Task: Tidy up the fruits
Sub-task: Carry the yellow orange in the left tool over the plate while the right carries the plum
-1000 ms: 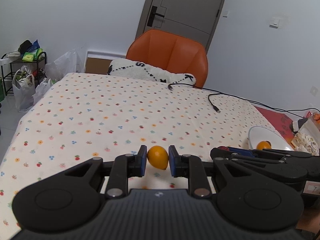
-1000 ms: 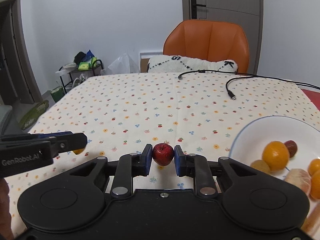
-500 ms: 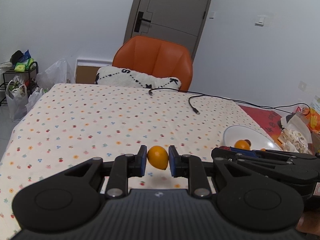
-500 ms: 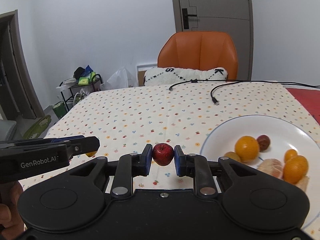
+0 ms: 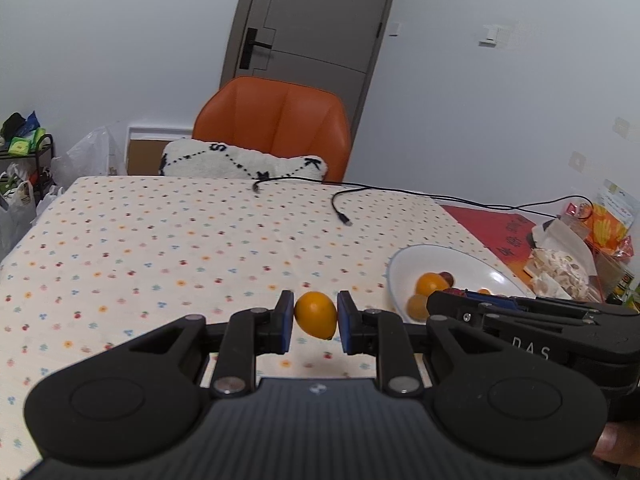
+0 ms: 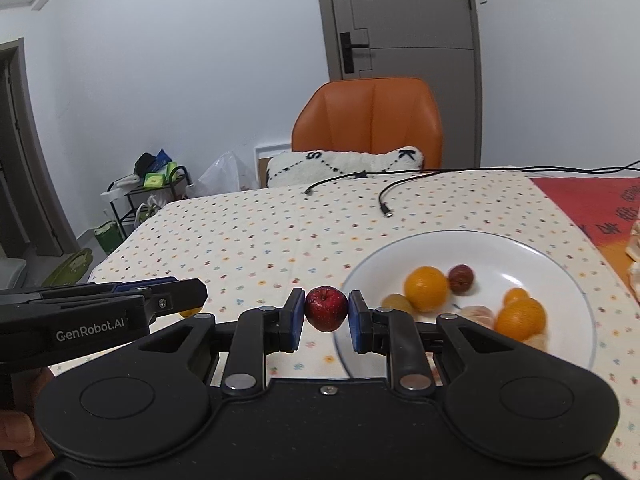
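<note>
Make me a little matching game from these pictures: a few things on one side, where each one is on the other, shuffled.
Things:
1. red apple
2. yellow-orange fruit
3. dark red fruit
4. cushion

Places:
A. on the orange chair
B. in the white plate
C. between the left gripper's fingers
D. between the right gripper's fingers

Pairs: 1-D, 2-C, 3-B, 4-A

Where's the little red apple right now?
The red apple is clamped in the right gripper, centre of the right wrist view, held above the tablecloth just left of the white plate.
</note>
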`<state>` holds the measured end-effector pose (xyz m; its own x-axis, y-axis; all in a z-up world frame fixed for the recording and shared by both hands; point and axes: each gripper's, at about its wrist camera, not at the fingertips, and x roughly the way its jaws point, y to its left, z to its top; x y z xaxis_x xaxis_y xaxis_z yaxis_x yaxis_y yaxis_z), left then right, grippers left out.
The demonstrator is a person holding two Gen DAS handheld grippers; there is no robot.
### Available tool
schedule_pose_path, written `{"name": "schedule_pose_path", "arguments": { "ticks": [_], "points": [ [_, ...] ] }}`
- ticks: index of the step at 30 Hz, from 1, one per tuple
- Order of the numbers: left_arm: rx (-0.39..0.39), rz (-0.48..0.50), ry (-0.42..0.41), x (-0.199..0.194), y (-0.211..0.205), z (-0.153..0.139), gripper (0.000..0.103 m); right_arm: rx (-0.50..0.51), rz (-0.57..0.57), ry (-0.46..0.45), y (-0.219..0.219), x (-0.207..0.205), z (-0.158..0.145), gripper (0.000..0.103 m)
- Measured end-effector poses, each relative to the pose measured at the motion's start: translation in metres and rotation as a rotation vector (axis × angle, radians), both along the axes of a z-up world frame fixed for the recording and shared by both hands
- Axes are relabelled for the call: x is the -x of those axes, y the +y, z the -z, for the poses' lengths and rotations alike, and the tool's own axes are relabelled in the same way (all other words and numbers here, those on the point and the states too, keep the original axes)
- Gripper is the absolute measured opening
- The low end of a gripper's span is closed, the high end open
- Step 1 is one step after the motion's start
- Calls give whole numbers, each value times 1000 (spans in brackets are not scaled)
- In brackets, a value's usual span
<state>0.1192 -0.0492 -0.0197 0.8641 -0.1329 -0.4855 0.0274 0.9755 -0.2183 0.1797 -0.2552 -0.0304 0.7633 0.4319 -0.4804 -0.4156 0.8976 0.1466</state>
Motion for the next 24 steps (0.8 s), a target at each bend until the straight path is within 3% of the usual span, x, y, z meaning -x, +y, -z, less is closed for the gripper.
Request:
{"name": "schedule_pose_path", "arguments": {
  "ticks": [24],
  "points": [
    [-12, 143, 3, -9, -83, 6, 21, -27, 159, -1, -92, 16, 9, 22]
  ]
}}
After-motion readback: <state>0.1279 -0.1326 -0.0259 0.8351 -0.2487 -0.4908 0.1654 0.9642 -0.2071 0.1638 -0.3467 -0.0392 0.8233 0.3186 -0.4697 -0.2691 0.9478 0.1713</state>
